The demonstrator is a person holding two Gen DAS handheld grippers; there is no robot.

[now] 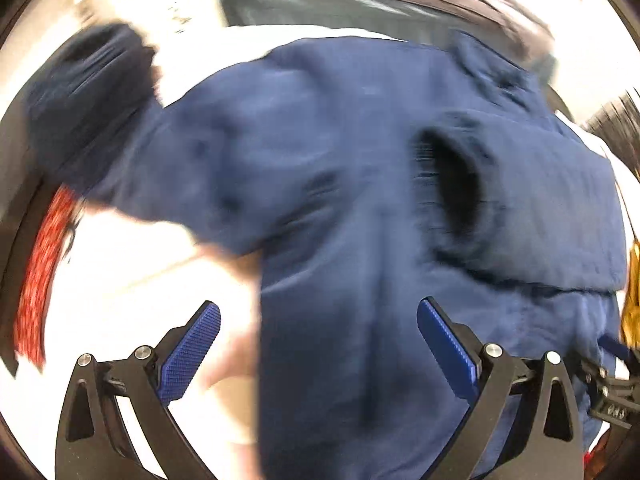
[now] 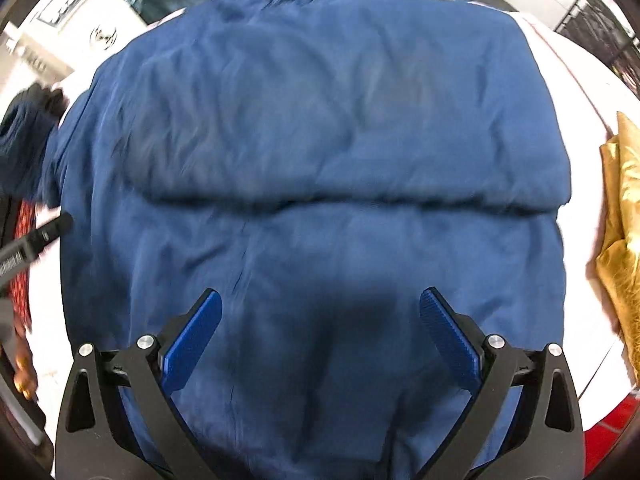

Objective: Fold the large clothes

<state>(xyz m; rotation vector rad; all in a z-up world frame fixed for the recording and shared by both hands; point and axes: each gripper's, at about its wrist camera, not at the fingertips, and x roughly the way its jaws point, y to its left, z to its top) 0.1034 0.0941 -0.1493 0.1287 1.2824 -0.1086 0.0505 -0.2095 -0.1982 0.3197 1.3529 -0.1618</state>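
Observation:
A large navy-blue garment (image 2: 320,140) lies spread on a white table, with a fold edge running across its middle. In the left wrist view the same blue garment (image 1: 340,200) is blurred and shows a dark sleeve opening on its right half. My left gripper (image 1: 318,320) hangs open above the garment's left edge, nothing between its blue pads (image 1: 192,352). My right gripper (image 2: 320,312) is open over the near part of the garment, its pads (image 2: 452,336) spread wide and empty. The other gripper's black tip (image 2: 40,236) shows at the left edge of the right wrist view.
A dark navy cloth pile (image 1: 88,92) sits at the far left of the white table (image 1: 132,280), with a red patterned cloth (image 1: 44,272) beside it. A golden-yellow fabric (image 2: 620,232) lies at the right edge. Grey bedding and boxes are beyond the table.

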